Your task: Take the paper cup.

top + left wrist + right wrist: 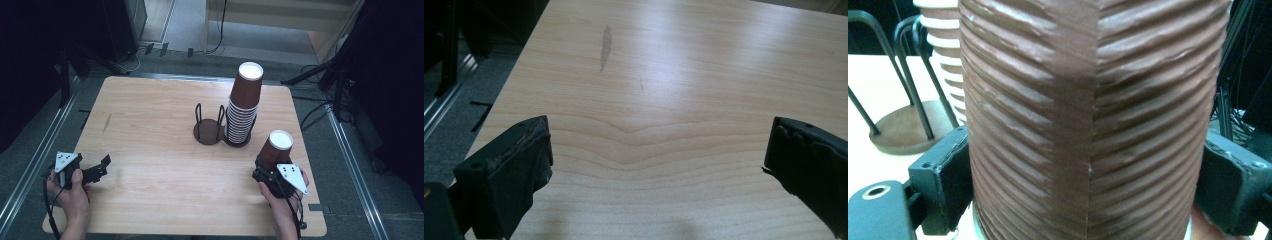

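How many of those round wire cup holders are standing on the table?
2. One holder stands empty at the table's middle; the other holder, touching its right side, carries the tall cup stack. The right gripper holds a single cup apart.

A brown paper cup [1088, 115] with a ridged, ripple-textured matt sleeve sits between the matt black, slightly rough pads [950, 180] of the right hand-held gripper [272, 172]. The desk [150, 130] is pale wood grain with a soft sheen. The cup holder [209, 126] has thin dark metal wire loops on a brown base.
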Demonstrator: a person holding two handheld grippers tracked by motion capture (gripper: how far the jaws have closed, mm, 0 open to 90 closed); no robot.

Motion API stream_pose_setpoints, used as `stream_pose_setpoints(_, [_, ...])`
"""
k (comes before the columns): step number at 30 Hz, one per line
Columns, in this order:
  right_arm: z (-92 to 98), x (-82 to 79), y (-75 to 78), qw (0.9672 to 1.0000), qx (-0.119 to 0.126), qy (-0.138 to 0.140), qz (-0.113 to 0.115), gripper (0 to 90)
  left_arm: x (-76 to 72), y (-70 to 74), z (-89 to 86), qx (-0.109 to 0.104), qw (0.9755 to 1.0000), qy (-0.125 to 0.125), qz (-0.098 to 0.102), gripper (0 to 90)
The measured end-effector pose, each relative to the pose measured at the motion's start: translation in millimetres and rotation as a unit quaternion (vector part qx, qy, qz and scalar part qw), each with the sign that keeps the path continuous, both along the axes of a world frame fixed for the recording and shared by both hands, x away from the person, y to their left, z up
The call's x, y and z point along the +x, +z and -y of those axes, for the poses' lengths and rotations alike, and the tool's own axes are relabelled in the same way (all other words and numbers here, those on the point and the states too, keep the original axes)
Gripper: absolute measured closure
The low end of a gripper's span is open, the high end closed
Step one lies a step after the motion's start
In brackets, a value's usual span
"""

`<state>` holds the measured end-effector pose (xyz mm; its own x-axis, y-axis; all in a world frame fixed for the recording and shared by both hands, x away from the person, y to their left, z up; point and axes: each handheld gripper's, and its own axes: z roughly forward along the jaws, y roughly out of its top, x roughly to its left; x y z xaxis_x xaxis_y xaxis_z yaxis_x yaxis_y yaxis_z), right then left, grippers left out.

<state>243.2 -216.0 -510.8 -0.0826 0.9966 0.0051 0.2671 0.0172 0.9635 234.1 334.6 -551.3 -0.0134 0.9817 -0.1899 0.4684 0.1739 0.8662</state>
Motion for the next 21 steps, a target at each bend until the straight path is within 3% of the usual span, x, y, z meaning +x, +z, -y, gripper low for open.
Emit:
stream_pose_setpoints(2, [-1.8,0.7,-2.0,1.0000,0.005,0.004,-0.004,9.8,0.4,0.3,1.8,0.009,0.9999,0.010,0.001,0.0])
stream_pose_setpoints(4, [-4.9,1.0,-3.4,1.0000,-0.001,0.007,-0.007,9.8,3.5,0.0,1.5,0.006,0.9998,0.012,-0.014,0.0])
stream_pose_setpoints(8, [-13.7,2.0,-6.8,0.9996,-0.022,0.015,-0.011,9.8,6.4,0.6,2.0,0.008,0.9997,-0.004,-0.022,0.0])
stream_pose_setpoints(13, [-27.1,1.6,-9.5,0.9985,-0.042,0.032,-0.013,9.7,8.0,2.7,16.5,0.039,0.9977,-0.050,-0.023,0.0])
stream_pose_setpoints(16, [-34.1,0.6,-10.9,0.9974,-0.053,0.046,-0.014,9.8,8.9,7.0,25.7,0.031,0.9967,-0.073,-0.015,0.0])
stream_pose_setpoints(19, [-38.8,1.1,-10.1,0.9971,-0.047,0.058,-0.018,9.8,10.6,14.3,36.7,0.010,0.9943,-0.105,-0.008,0.0])
stream_pose_setpoints(21, [-41.9,1.6,-9.0,0.9968,-0.050,0.061,-0.015,9.8,11.6,17.6,44.3,0.013,0.9929,-0.118,-0.004,0.0])
